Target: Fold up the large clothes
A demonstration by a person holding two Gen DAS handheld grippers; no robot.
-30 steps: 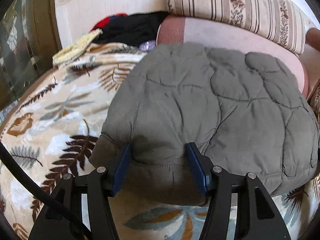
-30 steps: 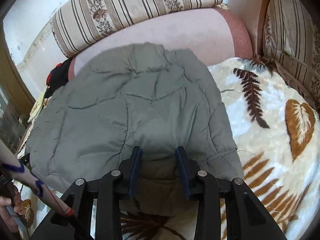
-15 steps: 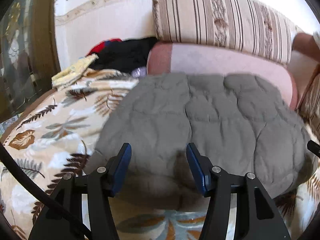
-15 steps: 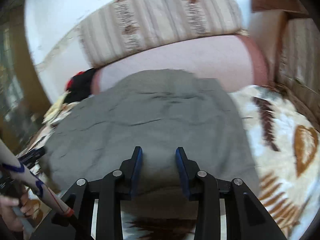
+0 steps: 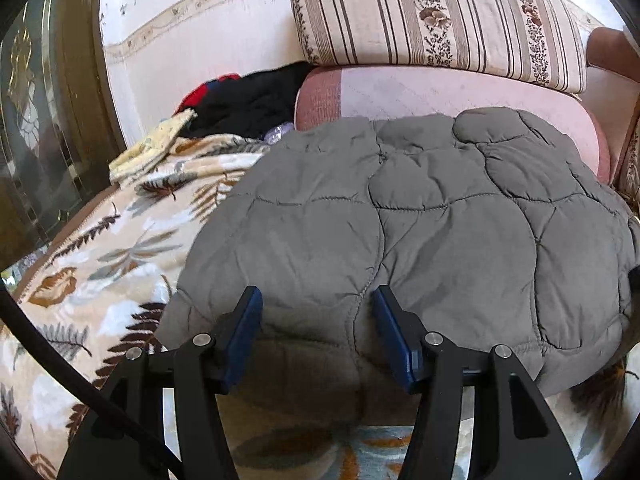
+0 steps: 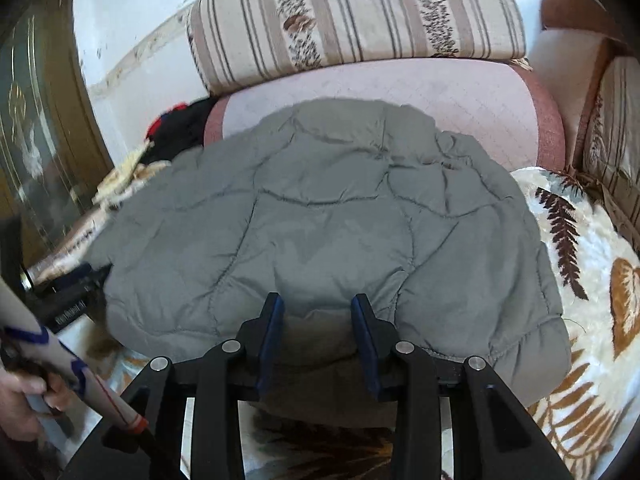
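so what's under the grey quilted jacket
The grey quilted jacket lies on a leaf-print blanket, its far edge reaching the pink bolster. Whatever lies beneath its middle is covered.

home living room, sofa (image 5: 460, 92) with striped floral cushion (image 5: 440, 20), leaf-print blanket (image 5: 100, 280) over the seat, heap of clothes (image 5: 248, 104) by wall, glazed wooden door (image 5: 40, 120)

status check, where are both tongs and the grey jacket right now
Left tongs and right tongs each clamped on near hem. Grey quilted jacket lies on leaf-print blanket. Nothing in the way.
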